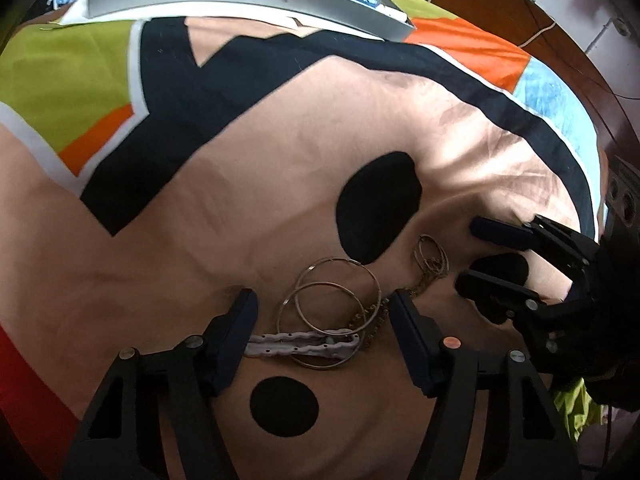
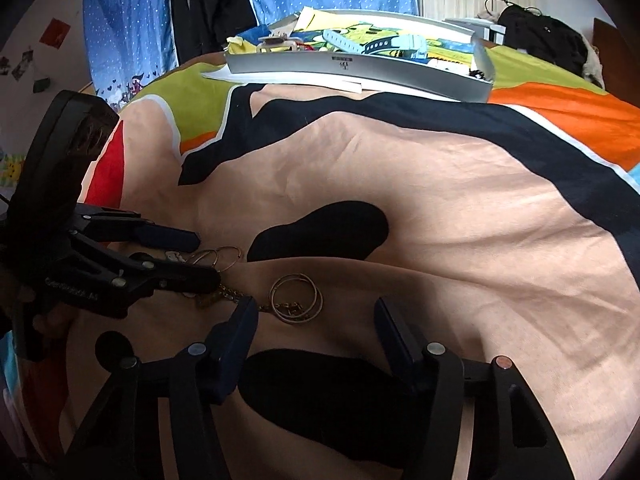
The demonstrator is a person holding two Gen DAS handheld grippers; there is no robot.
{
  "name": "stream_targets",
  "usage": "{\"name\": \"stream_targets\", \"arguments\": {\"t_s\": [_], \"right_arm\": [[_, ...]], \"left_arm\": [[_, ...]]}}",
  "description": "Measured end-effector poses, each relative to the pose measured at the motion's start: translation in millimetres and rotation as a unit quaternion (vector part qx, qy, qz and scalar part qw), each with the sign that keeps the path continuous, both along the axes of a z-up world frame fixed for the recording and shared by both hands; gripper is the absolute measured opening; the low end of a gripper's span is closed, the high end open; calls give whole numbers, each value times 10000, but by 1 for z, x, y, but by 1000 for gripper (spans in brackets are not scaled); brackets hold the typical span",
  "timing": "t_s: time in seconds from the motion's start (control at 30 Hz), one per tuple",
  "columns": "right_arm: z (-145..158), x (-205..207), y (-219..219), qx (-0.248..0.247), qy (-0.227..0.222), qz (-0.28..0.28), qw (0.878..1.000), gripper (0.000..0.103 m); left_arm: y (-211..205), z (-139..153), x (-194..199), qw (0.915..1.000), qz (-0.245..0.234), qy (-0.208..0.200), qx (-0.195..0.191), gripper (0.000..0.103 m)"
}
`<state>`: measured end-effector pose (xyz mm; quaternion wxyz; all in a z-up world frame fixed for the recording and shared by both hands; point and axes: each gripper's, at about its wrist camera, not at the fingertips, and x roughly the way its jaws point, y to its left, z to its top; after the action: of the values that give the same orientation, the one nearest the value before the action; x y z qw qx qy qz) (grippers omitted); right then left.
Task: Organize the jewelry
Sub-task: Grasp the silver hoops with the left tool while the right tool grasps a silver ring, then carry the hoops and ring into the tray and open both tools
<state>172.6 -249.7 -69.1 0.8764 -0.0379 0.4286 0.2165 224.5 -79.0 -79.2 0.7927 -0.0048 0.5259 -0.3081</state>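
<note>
The left gripper [image 1: 324, 308] is hovering wide open and empty over the large hoops [image 1: 332, 292] tangled with a gold chain [image 1: 404, 292] and white strap [image 1: 300, 346]. The right gripper [image 2: 316, 320], likewise spread and empty, is waiting beside the hoops near the smaller rings [image 2: 296, 298]. Best to close on one hoop's rim only, lifting slowly so the chain slips free, before heading to the silver tray [image 2: 360, 68] far beyond the hoops.

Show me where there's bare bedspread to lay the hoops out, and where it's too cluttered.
Free: the wide tan bedspread between the black blotch and the silver tray. Crowded: between the left tongs, where large hoops, a chain and a white strap overlap; smaller hoops lie by the right tongs.
</note>
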Motion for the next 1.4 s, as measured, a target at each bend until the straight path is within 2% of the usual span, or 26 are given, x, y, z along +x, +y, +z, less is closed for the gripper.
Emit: {"name": "stream_targets", "arguments": {"t_s": [0.1, 0.17, 0.23, 0.43, 0.57, 0.73, 1.1, 1.4], "right_arm": [[-3, 7, 4, 5, 107, 25, 9999, 57], [-6, 11, 6, 0, 165, 44, 9999, 54], [-9, 15, 9, -43, 219, 59, 9997, 51], [-13, 18, 7, -51, 300, 63, 9995, 46], [-15, 18, 8, -76, 338, 86, 9994, 43], [-17, 19, 9, -55, 418, 136, 9990, 30], [-1, 9, -7, 469, 184, -90, 9987, 29], [20, 7, -9, 727, -87, -173, 9972, 29]], "left_arm": [[-1, 0, 1, 9999, -111, 106, -59, 62], [-2, 0, 1, 9998, -173, 112, 13, 58], [-5, -3, 2, 9997, -174, 94, 110, 50], [3, -5, 7, 9998, -11, 187, 40, 40], [3, -5, 6, 9998, 29, 174, 35, 39], [6, -4, 3, 9999, 89, 121, 1, 39], [40, 16, -9, 9951, 758, -104, -627, 39], [59, 51, -12, 9909, 1026, -415, -764, 39]]}}
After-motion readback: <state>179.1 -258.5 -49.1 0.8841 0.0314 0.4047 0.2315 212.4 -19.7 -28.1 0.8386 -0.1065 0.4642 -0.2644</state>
